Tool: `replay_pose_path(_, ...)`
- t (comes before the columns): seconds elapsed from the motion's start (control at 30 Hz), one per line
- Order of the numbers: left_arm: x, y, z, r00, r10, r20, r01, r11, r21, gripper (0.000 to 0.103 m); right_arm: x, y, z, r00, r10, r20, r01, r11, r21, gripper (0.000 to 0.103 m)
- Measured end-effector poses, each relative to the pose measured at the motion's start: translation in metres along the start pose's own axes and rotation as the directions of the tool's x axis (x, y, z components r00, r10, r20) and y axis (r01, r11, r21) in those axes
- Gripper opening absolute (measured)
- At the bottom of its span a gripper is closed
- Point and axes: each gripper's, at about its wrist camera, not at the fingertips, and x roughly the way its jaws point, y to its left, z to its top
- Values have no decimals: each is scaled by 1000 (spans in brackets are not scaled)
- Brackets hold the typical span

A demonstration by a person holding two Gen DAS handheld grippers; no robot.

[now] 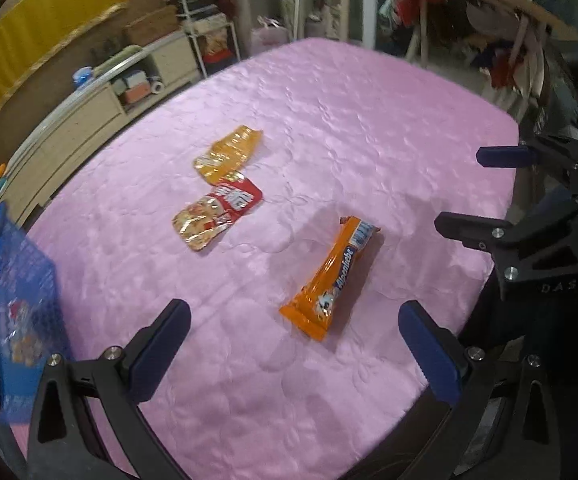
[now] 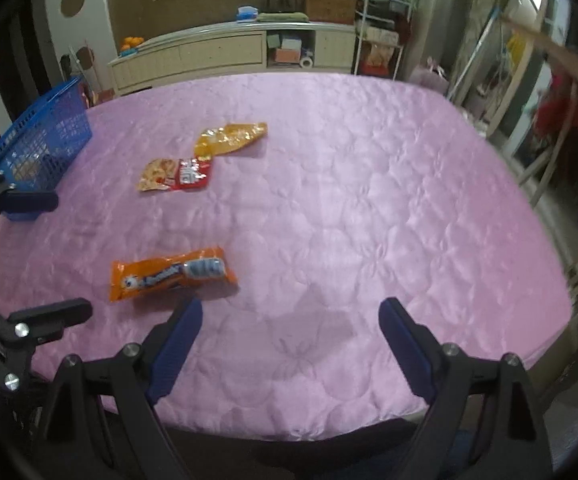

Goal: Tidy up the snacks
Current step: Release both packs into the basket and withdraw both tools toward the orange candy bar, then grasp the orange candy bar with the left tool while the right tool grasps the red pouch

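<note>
L gripper (image 1: 295,344) fingers spread, empty | R gripper (image 2: 291,334) fingers spread, empty | orange snack bar (image 2: 171,272) near-left on pink surface (image 2: 369,200) | 2 snack packs (image 2: 193,160) farther | blue basket (image 2: 37,148) far left

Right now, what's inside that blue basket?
Through the mesh of the blue basket some snack packaging shows, orange and white. How many packs, or what lies beneath them, the wall hides.

Blue basket (image 1: 5,320) blurred, cut by frame edge.
</note>
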Motion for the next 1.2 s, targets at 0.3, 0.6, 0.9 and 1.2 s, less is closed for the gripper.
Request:
replay_pose_path(0.3, 60, -5, 18, 988, -76, -134, 82, 996, 43, 81, 19, -20, -6, 999, 20, -48, -18, 999, 31, 92)
replay_pose_path(0.6, 85, -25, 23, 974, -124, -191, 144, 985, 93, 61, 27, -31, -4, 996, 61, -69, -55, 995, 89, 92)
replay_pose_path(0.9, 70, -29, 18, 979, -107, -173, 116, 993, 38, 15, 19, -29, 0, 995, 88, -47, -84, 993, 87, 92)
replay_pose_path(1.2, 27, 1, -2, 991, -92, -95, 86, 994, -71, 15, 8, -5, 19, 994, 104, -32, -103, 994, 46, 92)
